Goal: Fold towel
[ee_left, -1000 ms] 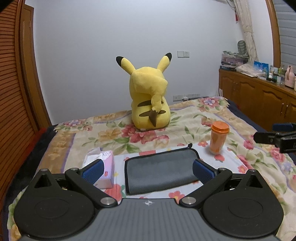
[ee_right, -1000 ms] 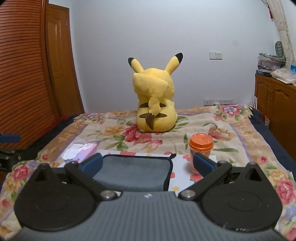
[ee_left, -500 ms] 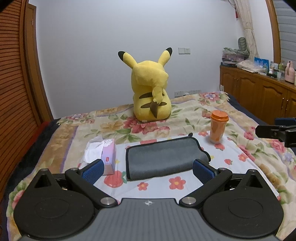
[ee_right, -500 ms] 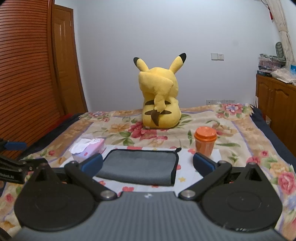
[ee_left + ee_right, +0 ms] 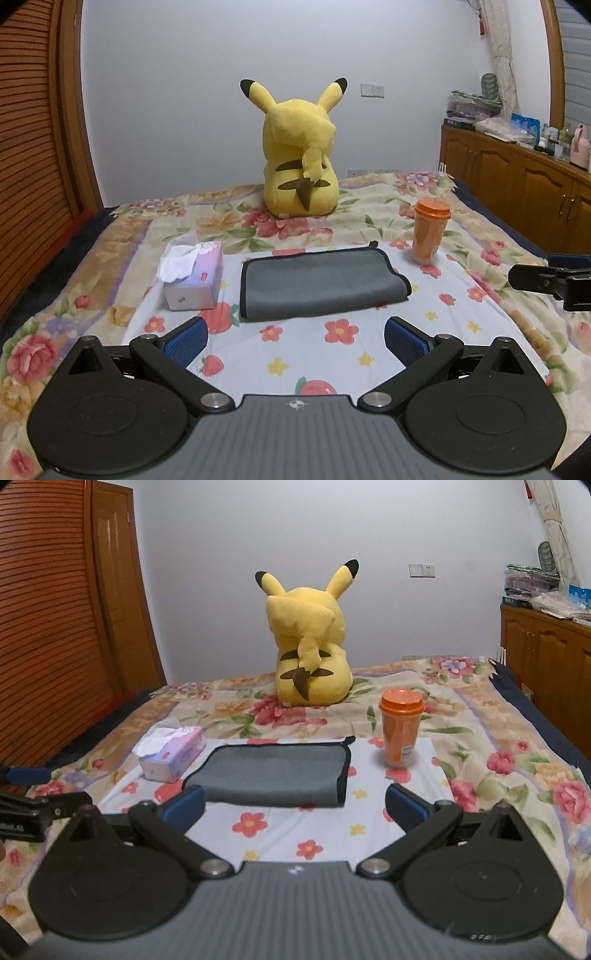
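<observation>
A grey towel (image 5: 319, 282) with black edging lies folded flat on the white flowered sheet (image 5: 332, 354) on the bed; it also shows in the right wrist view (image 5: 275, 773). My left gripper (image 5: 295, 341) is open and empty, held back from the towel's near edge. My right gripper (image 5: 295, 805) is open and empty, just short of the towel's near edge. The right gripper's tip shows at the right edge of the left wrist view (image 5: 554, 280), and the left gripper's tip at the left edge of the right wrist view (image 5: 33, 794).
A tissue box (image 5: 192, 277) stands left of the towel and an orange lidded cup (image 5: 428, 232) right of it. A yellow Pikachu plush (image 5: 301, 162) sits behind. Wooden cabinets (image 5: 524, 192) stand to the right, a slatted wooden door (image 5: 44, 627) to the left.
Both grippers have pulled back and up from the towel, which now lies farther ahead with more sheet showing in front. The towel has not moved.
</observation>
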Motion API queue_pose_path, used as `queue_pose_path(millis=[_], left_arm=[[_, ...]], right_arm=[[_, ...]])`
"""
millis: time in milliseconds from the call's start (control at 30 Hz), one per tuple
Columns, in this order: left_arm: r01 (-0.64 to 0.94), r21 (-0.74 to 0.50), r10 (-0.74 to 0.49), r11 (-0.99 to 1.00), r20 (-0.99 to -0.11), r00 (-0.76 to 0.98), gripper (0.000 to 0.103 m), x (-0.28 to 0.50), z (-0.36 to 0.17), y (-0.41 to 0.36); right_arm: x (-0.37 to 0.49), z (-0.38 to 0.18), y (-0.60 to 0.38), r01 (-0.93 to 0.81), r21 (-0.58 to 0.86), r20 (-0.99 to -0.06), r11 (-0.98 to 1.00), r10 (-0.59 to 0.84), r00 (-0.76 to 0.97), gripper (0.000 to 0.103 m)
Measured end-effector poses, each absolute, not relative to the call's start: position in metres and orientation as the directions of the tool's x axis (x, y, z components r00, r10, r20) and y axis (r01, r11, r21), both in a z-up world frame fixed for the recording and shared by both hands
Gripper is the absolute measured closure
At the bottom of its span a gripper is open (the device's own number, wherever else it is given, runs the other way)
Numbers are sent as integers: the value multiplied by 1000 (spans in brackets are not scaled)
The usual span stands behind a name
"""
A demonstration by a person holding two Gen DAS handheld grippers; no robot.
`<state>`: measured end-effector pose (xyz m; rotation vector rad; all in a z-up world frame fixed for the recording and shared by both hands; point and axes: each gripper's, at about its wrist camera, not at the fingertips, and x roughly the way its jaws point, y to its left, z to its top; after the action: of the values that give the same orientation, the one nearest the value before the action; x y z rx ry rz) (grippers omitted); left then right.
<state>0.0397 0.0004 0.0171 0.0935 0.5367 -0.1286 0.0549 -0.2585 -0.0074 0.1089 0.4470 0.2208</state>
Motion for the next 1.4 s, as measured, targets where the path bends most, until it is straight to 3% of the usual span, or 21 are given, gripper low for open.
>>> queue_pose_path(millis=[1000, 1400], left_arm=[[126, 1, -104, 992, -556, 824, 0, 16, -35, -3], [113, 30, -80, 993, -529, 845, 0, 12, -36, -2]], right_arm=[[22, -56, -253, -171, 95, -466, 981, 196, 863, 0], [21, -63, -254, -161, 71, -456, 984, 175, 872, 0]])
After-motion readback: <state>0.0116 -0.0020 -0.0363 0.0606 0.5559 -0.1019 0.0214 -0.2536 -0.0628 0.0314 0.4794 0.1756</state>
